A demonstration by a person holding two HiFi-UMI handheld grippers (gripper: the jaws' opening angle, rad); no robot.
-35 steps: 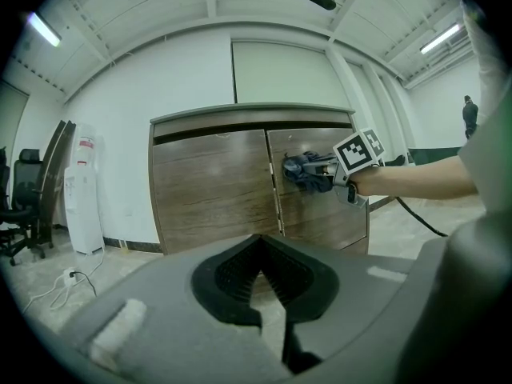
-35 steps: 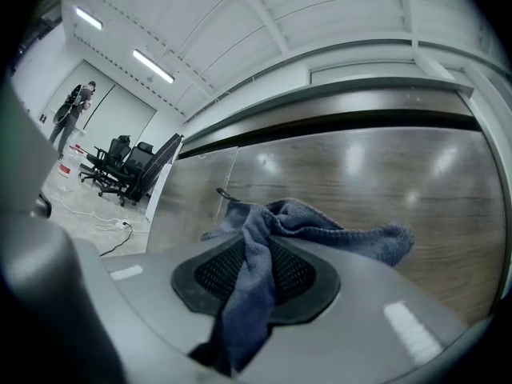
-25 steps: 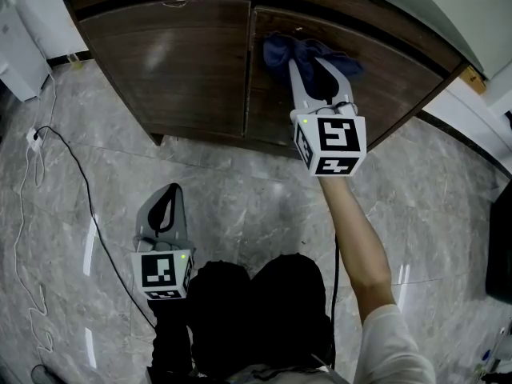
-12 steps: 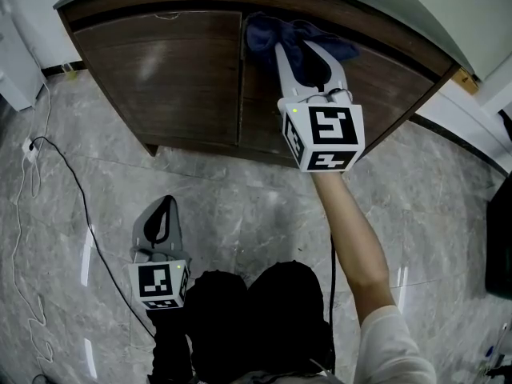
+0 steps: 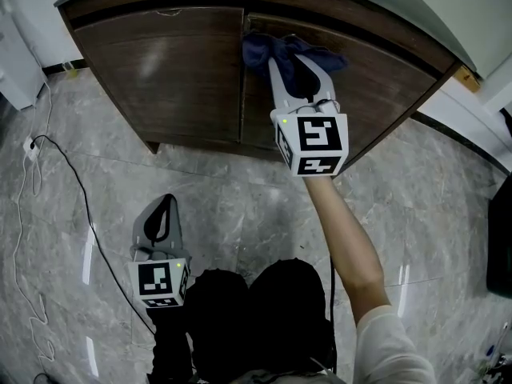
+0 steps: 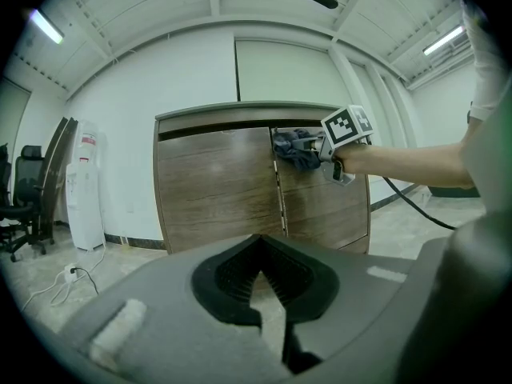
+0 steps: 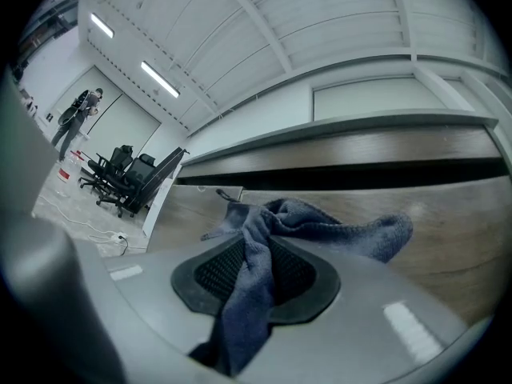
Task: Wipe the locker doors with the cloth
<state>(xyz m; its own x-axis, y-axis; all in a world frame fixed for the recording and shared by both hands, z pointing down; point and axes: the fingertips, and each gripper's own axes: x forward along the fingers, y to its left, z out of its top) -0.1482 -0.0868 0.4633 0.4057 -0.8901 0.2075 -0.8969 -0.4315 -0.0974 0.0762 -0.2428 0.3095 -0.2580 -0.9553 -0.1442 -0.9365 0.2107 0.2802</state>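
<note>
Up against the top left corner of the right locker door (image 5: pixel 384 86), just beside the seam with the left locker door (image 5: pixel 176 70), sits the dark blue cloth (image 5: pixel 276 48). The right gripper (image 5: pixel 294 56) clamps a fold of it between its jaws, the rest bunching against the wood. The left gripper (image 5: pixel 167 203) hangs low over the marble floor (image 5: pixel 240 206), well apart, jaws together and empty.

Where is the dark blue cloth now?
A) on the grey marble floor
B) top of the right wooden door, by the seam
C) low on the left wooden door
B: the right gripper holds the dark blue cloth against the right wooden door's top corner, next to the seam.
</note>
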